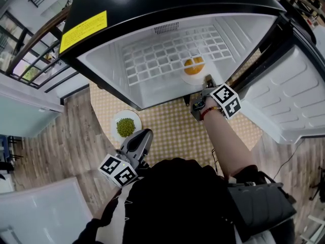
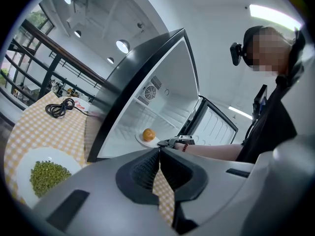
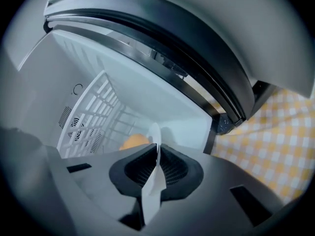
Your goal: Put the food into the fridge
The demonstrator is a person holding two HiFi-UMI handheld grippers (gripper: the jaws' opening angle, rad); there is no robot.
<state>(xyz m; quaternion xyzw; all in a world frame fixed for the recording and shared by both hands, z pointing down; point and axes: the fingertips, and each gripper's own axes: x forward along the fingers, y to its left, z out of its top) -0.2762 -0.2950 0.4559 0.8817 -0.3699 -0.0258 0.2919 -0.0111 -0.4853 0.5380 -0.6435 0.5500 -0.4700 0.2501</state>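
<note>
The orange food (image 1: 194, 64) sits on a white plate (image 1: 190, 79) over the front of the wire shelf (image 1: 152, 60), inside the open fridge (image 1: 152, 9). Your right hand-held gripper (image 1: 207, 80) is clamped on that plate's rim. Your left hand-held gripper (image 1: 144, 135) is closed and empty, over the checked tabletop (image 1: 172, 131), just beside the plate of green peas (image 1: 134, 117).

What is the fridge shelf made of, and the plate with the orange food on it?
The shelf looks like white plastic or coated wire: it is a matt, open grid of squares. The plate could be glazed white ceramic or hard plastic. Its rim is thin, smooth and slightly shiny, but the pictures can't settle which.
</note>
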